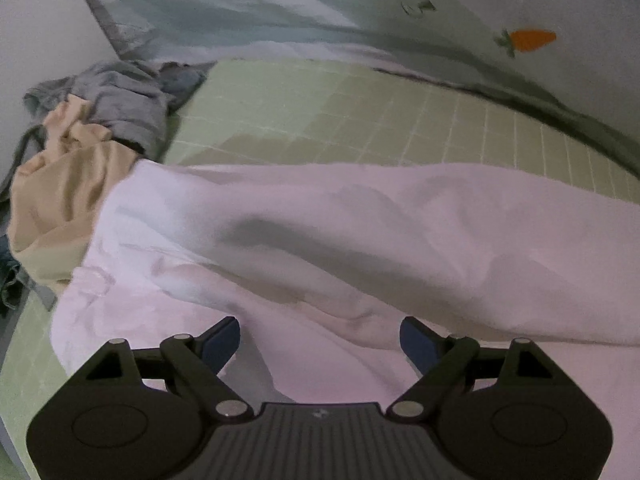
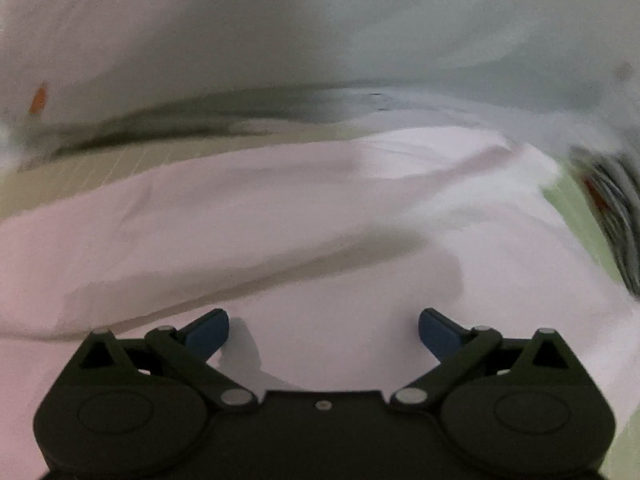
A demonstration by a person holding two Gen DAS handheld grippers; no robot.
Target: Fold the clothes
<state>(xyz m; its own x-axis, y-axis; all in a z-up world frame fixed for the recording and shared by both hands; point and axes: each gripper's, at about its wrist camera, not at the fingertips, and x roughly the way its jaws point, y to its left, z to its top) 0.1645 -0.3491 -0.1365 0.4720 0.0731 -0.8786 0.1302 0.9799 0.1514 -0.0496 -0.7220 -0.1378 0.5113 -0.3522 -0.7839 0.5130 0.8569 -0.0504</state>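
A pale pink garment (image 1: 320, 232) lies spread across the green gridded mat (image 1: 360, 112); the left gripper (image 1: 320, 340) and right gripper (image 2: 324, 332) hang over its near edge, jaws wide apart, gripping nothing; crumpled beige and grey clothes (image 1: 92, 128) sit far left.

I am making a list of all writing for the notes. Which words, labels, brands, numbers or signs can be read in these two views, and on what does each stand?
No text can be read in either view.
Grey bedding: small dark marks, too blurred to read; the orange carrot is a picture, not writing.
Green grid mat: lines only, no numbers visible.
Pink garment: no label visible.
Left tongs: a tiny mark on the body, unreadable.
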